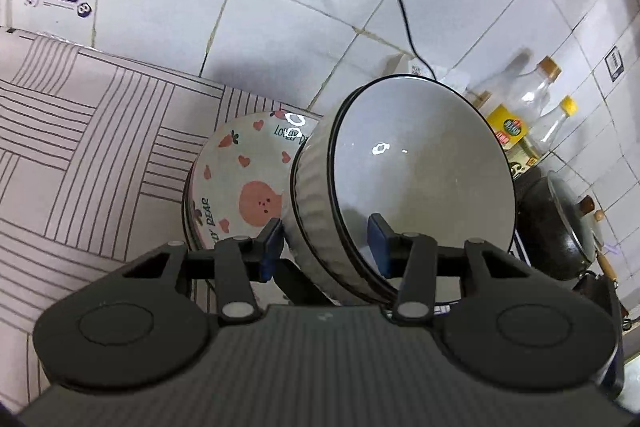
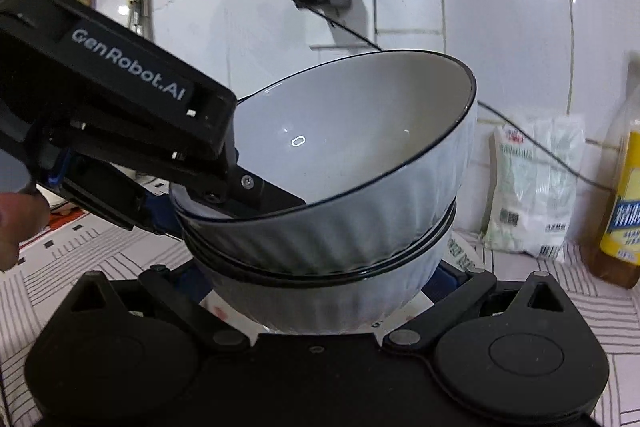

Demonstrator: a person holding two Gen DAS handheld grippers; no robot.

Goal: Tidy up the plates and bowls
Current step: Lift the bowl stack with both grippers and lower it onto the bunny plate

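A stack of white ribbed bowls with black rims is held up over the table, tilted. My left gripper is shut on the stack's near wall, one blue pad inside the top bowl and the other outside. The right wrist view shows the same stack with the left gripper clamped on its left rim. My right gripper is shut around the lowest bowl, its fingers mostly hidden behind it. A plate with a pink bear and hearts lies on the table just left of the bowls.
The table wears a pink cloth with line patterns and meets a white tiled wall. Glass bottles and a black lidded pot stand at the right. A yellow-labelled bottle and a white packet stand by the wall.
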